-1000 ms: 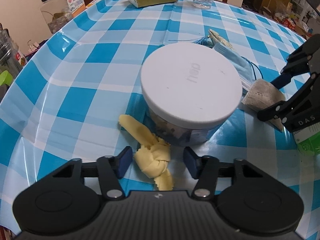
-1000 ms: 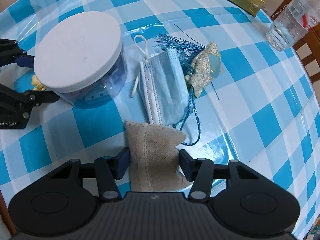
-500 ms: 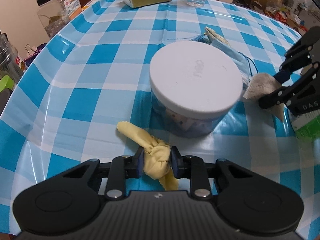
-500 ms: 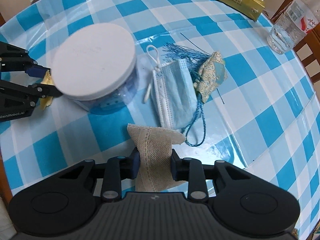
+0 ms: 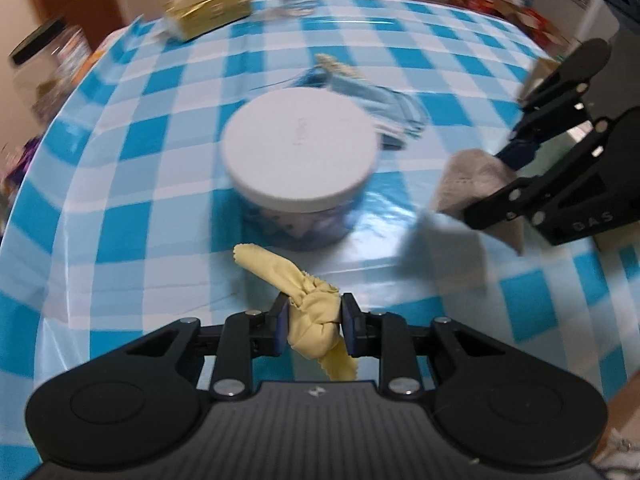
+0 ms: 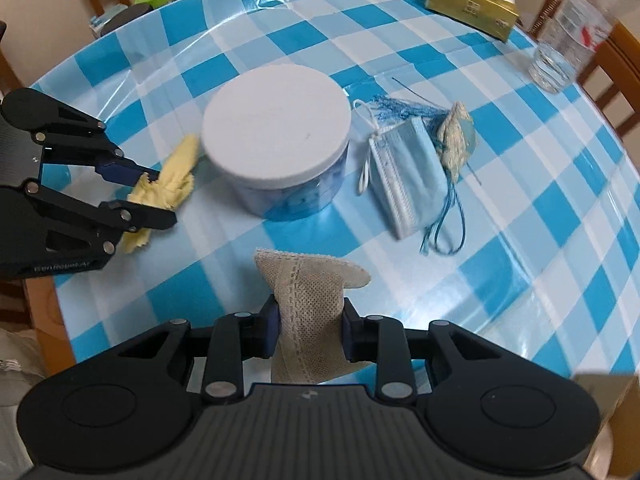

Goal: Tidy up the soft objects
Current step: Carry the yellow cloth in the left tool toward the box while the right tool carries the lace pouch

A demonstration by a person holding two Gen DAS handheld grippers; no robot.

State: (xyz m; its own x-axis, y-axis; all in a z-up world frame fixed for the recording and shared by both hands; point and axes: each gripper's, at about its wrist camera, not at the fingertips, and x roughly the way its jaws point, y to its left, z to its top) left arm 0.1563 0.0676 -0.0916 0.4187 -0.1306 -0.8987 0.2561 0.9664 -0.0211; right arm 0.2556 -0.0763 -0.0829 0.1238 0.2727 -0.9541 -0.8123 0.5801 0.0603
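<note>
My left gripper [image 5: 313, 326] is shut on a knotted yellow cloth [image 5: 308, 312] and holds it above the checkered table, in front of a round container with a white lid [image 5: 299, 150]. My right gripper [image 6: 309, 330] is shut on a beige lace cloth [image 6: 308, 300] and holds it lifted. The right gripper [image 5: 516, 184] with the beige cloth [image 5: 472, 178] shows at the right of the left wrist view. The left gripper [image 6: 148, 196] with the yellow cloth [image 6: 168, 184] shows at the left of the right wrist view. A blue face mask [image 6: 408, 172] and a tasselled pouch [image 6: 454, 140] lie right of the container [image 6: 276, 144].
A gold tissue pack [image 6: 472, 0] and a water bottle [image 6: 564, 44] stand at the far side of the table. A clear jar with a black lid [image 5: 48, 68] stands at the far left. Wooden chairs [image 6: 616, 76] surround the blue checkered tablecloth [image 6: 540, 208].
Both grippers closed on their cloths and lifted them off the table. The left one took the yellow cloth, the right one the beige lace cloth; both views pulled back.
</note>
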